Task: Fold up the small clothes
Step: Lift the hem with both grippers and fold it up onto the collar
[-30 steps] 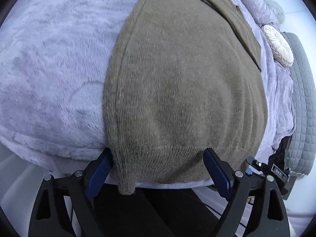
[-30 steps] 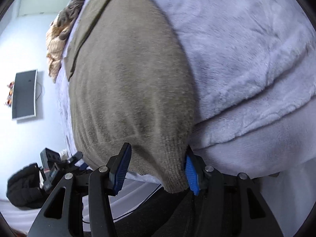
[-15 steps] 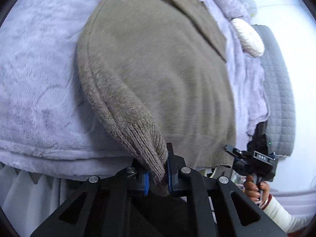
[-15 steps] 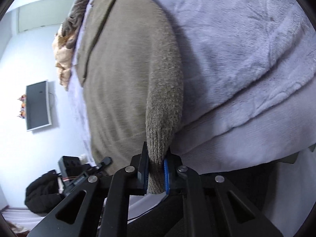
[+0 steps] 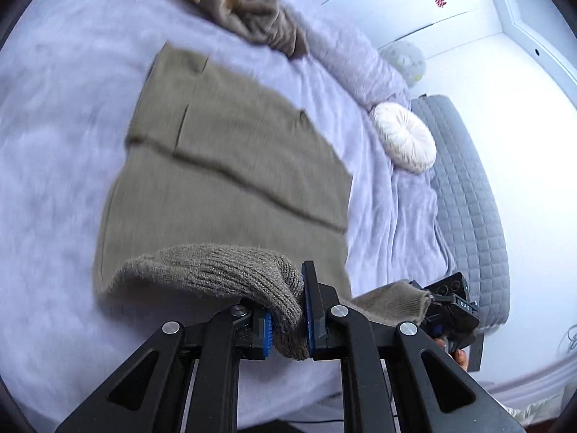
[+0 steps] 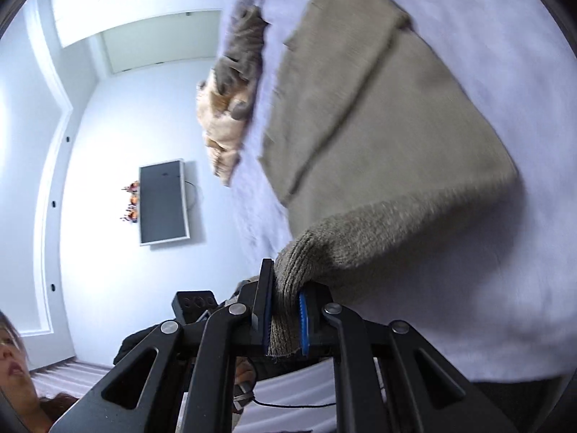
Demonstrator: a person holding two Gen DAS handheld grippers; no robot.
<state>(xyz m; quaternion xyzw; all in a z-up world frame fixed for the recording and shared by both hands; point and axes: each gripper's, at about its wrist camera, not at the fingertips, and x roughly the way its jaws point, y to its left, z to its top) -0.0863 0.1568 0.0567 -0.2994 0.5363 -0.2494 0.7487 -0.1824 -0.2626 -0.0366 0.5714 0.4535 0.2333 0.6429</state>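
An olive-brown knit sweater point(image 5: 230, 166) lies on the lilac plush blanket point(image 5: 54, 144), its sleeves folded across the body. My left gripper point(image 5: 286, 319) is shut on the ribbed hem's left corner point(image 5: 230, 274) and holds it lifted above the bed. My right gripper point(image 6: 285, 321) is shut on the hem's other corner point(image 6: 310, 252), also lifted; the sweater point(image 6: 378, 119) stretches away from it. The right gripper also shows at the right of the left wrist view point(image 5: 447, 310), holding hem.
A heap of brown and tan clothes point(image 5: 234, 3) lies at the far end of the bed. A round cream cushion point(image 5: 404, 137) and a grey quilted cover point(image 5: 468, 195) are to the right. A wall TV point(image 6: 164, 202) and a person's face point(image 6: 10, 357) show in the right wrist view.
Both grippers went from open around the hem to shut on its corners, then lifted the hem up off the bed edge and carried it forward over the sweater.
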